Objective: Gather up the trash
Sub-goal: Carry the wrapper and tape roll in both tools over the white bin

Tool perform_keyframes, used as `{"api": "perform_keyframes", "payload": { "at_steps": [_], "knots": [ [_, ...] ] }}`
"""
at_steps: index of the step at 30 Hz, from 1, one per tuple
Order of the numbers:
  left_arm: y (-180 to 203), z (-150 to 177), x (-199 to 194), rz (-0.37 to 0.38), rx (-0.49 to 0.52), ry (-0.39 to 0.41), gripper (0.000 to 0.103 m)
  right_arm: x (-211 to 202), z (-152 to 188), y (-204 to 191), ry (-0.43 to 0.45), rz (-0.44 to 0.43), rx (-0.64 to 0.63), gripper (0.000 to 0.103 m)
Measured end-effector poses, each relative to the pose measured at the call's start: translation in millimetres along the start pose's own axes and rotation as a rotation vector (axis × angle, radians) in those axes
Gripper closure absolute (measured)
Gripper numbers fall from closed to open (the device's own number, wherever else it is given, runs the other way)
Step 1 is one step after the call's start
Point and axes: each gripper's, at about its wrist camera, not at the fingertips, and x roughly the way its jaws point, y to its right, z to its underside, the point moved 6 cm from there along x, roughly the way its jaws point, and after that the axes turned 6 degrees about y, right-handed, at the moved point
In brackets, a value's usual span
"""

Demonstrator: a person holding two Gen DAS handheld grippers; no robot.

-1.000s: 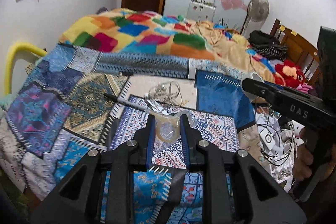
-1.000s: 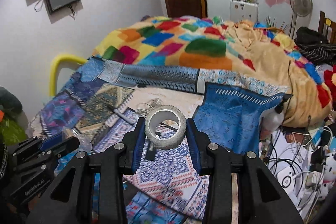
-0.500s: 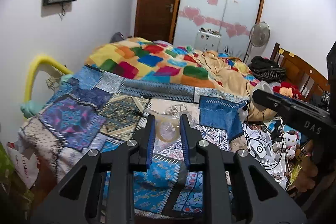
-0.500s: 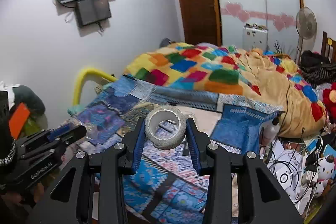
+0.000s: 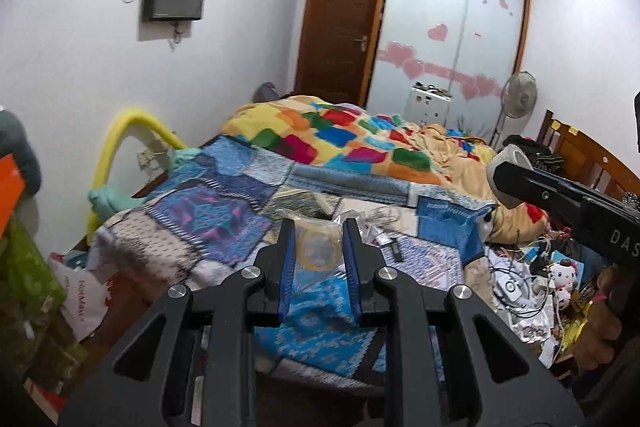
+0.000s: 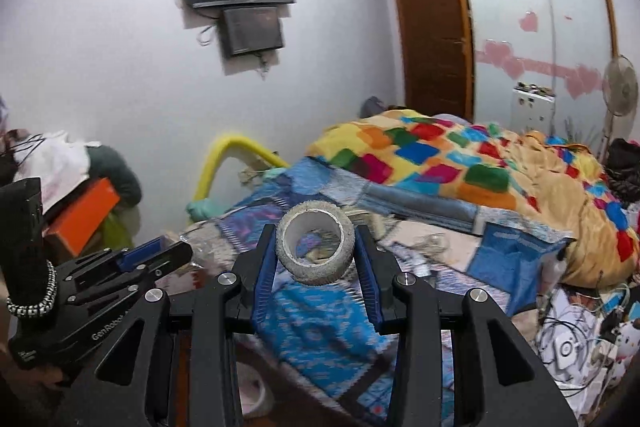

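Left gripper [image 5: 319, 251] clamped on a clear tape roll [image 5: 319, 251], held above the bed [image 5: 224, 223]; right gripper [image 6: 315, 251] clamped on a grey tape ring [image 6: 315, 246], also above the bed; cables [image 5: 382, 217] lie on the patchwork cover beyond both.

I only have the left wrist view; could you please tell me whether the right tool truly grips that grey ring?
Observer: Yes, the right tool has both pads pressed on the grey ring, whose hole faces the camera.
Operator: Thanks. My left tool holds the clear tape roll; is anything on that wrist?
Observer: A beaded bracelet circles it.
Operator: Anything under the bed's near edge?
Observer: A pale round object, partly hidden; I cannot identify it.
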Motion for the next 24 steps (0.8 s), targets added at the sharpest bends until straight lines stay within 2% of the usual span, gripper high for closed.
{"api": "perform_keyframes", "payload": {
  "at_steps": [7, 13, 20, 24],
  "knots": [
    [-62.4, 25.6, -35.1, -0.091, -0.044, -0.018, 0.081, 15.5, 25.8, -60.7, -0.064, -0.093, -0.057, 0.068],
    [-118.0, 63.9, -46.3, -0.166, -0.100, -0.081, 0.081, 35.4, 59.8, -105.8, -0.150, -0.151, -0.101, 0.068],
    [-178.2, 122.2, -44.6, -0.236, -0.192, -0.178, 0.081, 78.7, 117.8, -154.4, -0.332, -0.208, -0.153, 0.068],
    [-211.7, 170.3, -34.9, -0.266, -0.245, -0.279, 0.081, 106.4, 160.8, -175.3, -0.455, -0.230, -0.178, 0.068]
  ]
}}
